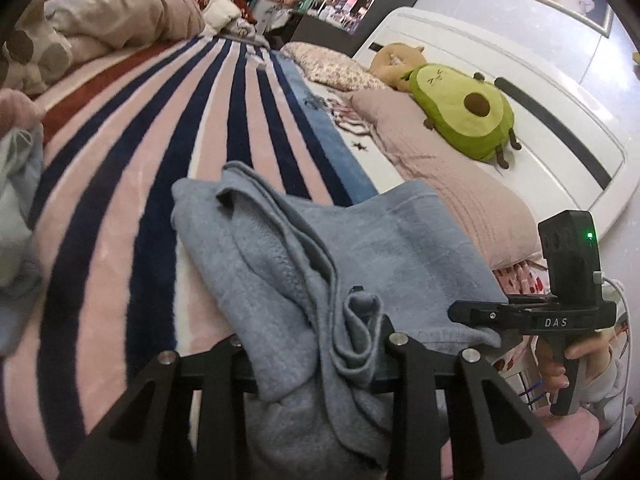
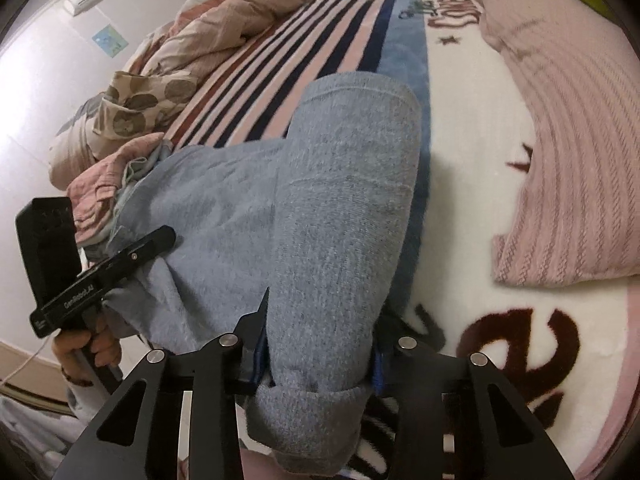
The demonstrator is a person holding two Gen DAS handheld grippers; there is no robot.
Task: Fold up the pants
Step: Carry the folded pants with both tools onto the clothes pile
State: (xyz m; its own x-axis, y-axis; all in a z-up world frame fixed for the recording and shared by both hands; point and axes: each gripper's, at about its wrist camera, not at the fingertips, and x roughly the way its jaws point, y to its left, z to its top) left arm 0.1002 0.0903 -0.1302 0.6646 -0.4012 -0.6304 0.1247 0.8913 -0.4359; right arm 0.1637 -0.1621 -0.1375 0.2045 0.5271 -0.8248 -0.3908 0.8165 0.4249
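Pants (image 2: 320, 208), soft blue-grey fleece, lie lengthwise away from both cameras on the striped plush blanket (image 1: 132, 184); each hand-held gripper, left (image 1: 320, 340) and right (image 2: 320, 364), pinches bunched fabric.

The pants (image 1: 320, 248) lie on the striped blanket (image 1: 160, 168) at the bed's near edge; pillows (image 1: 440, 168) lie to their right. A plush toy (image 1: 464, 116) rests on the pillows; a crumpled duvet (image 1: 120, 12) lies far left.
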